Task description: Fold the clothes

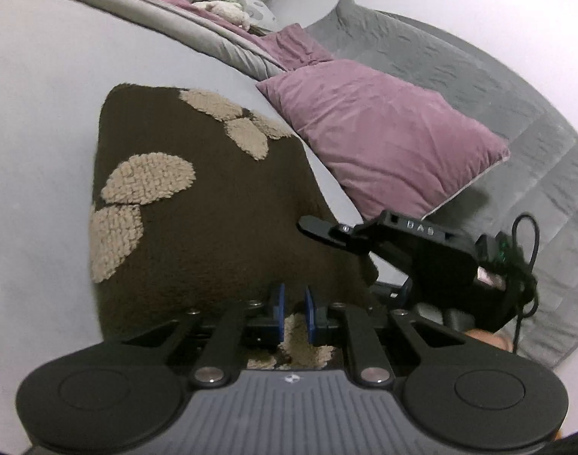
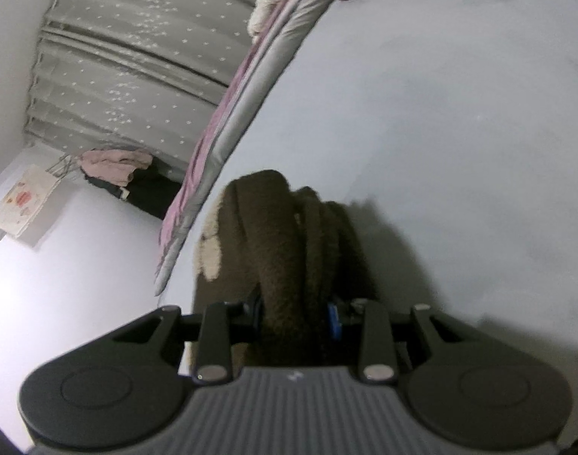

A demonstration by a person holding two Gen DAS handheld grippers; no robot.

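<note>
Low in both frames, a brown fleece garment (image 1: pixel 198 204) lies on the pale bed (image 1: pixel 31 121), its near edge pinched in the nearly closed left gripper (image 1: pixel 293 313) and bunched thickly in the part-open right gripper (image 2: pixel 298 316), whose loose hold could let the layers slip.

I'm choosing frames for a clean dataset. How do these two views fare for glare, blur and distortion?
Left wrist: strong fisheye bending, dark corners, brown sweater fairly sharp. Right wrist: bright glare at lower left on the floor, the held sweater soft and blurred, casting a shadow on the sheet.
</note>
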